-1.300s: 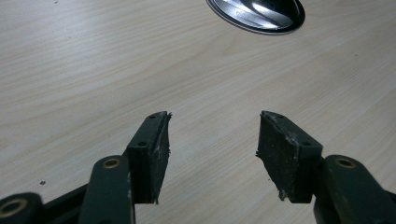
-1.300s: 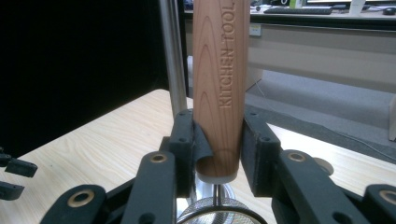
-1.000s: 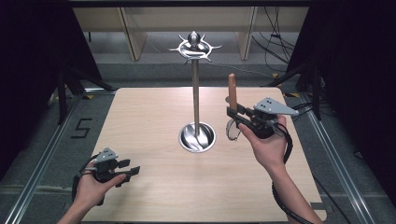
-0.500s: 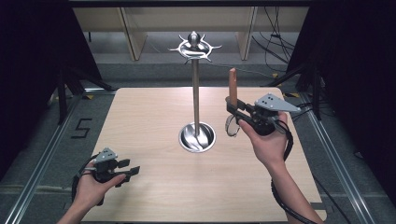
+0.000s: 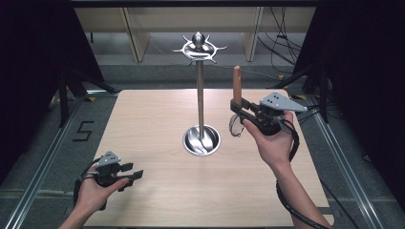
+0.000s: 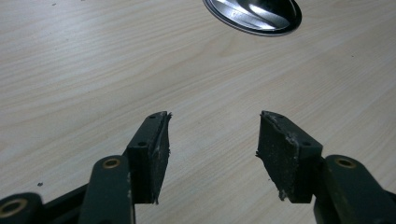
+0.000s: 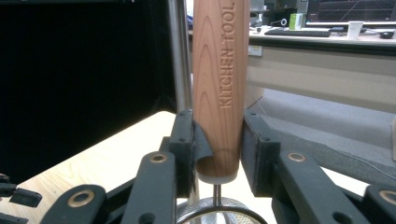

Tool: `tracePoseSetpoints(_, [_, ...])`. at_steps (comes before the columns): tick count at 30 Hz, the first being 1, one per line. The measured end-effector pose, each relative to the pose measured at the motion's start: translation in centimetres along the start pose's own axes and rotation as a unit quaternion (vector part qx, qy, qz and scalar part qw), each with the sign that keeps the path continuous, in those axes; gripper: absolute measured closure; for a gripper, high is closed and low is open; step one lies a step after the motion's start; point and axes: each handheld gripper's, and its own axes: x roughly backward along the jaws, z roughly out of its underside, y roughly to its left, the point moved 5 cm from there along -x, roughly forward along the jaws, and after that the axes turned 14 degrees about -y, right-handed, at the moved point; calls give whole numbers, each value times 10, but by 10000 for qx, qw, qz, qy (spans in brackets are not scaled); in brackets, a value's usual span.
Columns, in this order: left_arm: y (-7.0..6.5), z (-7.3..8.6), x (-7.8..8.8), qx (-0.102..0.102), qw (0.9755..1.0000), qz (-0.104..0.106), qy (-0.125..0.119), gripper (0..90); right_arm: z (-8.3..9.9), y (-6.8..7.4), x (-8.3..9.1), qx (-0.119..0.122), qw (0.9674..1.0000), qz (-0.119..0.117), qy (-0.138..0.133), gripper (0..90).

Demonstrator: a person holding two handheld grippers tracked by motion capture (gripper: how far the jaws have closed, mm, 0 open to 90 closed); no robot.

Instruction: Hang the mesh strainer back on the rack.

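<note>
My right gripper [image 5: 237, 110] is shut on the lower end of a wooden handle [image 5: 237, 83] stamped KITCHEN TOOL [image 7: 219, 84], held upright above the table's right half. A round metal wire ring [image 5: 235, 126] hangs below the jaws; its rim shows at the bottom of the right gripper view [image 7: 219, 210]. To the left of the tool stands a metal stand with a pole [image 5: 200, 95], a round dish base [image 5: 202, 140] and a crown of hooks [image 5: 199, 46]. My left gripper [image 5: 129, 174] rests low at the front left, open, with bare wood between its pads [image 6: 212, 140].
The light wooden table [image 5: 157, 114] carries the stand at its middle. The stand's base [image 6: 254, 14] lies ahead of the left gripper. Dark curtains flank both sides, wooden shelving stands behind, and cables lie on the floor at the back right.
</note>
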Motion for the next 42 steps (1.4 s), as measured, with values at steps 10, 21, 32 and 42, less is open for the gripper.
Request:
tracePoseSetpoints(10, [1, 0, 1, -14, 10000, 5, 35, 425, -5, 3, -5, 30, 9999, -76, -68, 693])
tracePoseSetpoints(21, [2, -2, 3, -56, 10000, -25, 18, 426, -6, 7, -13, -34, 9999, -113, -67, 693])
tracePoseSetpoints(32, [2, -2, 4, -56, 10000, -31, 13, 426, -11, 12, -16, -14, 9998, -156, -120, 693])
tracePoseSetpoints(42, [2, -2, 4, -57, 10000, -27, 40, 426, -16, 12, -19, 48, 9998, -160, -137, 693])
